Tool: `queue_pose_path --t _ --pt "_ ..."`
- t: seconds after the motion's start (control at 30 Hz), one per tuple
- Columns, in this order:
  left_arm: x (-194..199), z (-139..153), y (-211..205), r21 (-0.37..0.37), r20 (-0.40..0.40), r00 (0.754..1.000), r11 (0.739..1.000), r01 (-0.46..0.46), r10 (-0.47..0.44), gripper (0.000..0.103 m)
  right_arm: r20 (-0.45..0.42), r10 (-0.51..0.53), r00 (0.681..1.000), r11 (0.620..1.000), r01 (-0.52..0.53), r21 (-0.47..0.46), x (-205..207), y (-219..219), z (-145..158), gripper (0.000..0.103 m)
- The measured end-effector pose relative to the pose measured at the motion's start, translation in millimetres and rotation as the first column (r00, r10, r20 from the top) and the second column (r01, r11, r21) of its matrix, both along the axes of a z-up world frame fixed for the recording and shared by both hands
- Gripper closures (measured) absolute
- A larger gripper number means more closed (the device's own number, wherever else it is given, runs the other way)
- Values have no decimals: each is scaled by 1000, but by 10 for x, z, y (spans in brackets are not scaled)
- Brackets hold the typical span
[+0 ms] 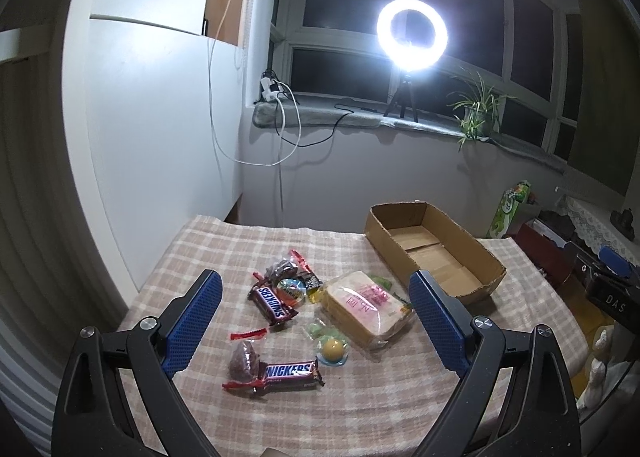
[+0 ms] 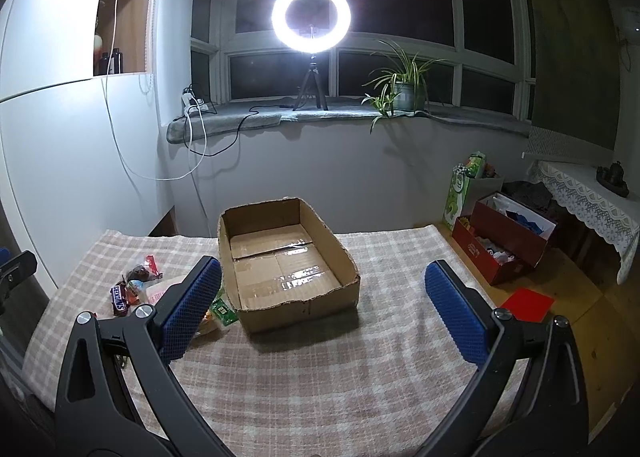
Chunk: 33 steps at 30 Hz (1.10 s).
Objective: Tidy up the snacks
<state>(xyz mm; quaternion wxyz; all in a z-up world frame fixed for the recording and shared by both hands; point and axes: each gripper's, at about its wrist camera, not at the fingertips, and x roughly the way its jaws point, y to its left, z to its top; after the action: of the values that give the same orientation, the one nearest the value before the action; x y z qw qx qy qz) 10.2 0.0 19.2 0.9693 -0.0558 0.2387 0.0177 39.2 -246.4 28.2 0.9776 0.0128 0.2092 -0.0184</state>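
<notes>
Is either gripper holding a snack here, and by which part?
Nothing is held. The left gripper and right gripper are both open above the table, fingers empty.

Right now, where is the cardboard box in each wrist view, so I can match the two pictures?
Left wrist view: the cardboard box sits right of centre, beyond the snack pile, its near corner behind the left claw's right finger.
Right wrist view: the cardboard box is at centre, open and empty, ahead between the right claw's fingers.
Shared landmark: the ring light on the windowsill.
</notes>
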Motion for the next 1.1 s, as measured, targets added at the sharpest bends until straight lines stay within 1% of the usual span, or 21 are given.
queue_pose_path --t 0.37,0.6,1.1 --pt "24 60 -52 16 0 1000 1000 17 -17 8 -1 -1 1000 1000 1 -1 3 -2 26 0" --pt "37 40 -81 14 -7 1000 999 30 -30 8 0 -5 1000 1000 5 -3 13 -9 14 0" --pt "66 19 -17 5 -12 1000 1000 14 -14 8 -12 5 1000 1000 -5 -10 59 69 7 0"
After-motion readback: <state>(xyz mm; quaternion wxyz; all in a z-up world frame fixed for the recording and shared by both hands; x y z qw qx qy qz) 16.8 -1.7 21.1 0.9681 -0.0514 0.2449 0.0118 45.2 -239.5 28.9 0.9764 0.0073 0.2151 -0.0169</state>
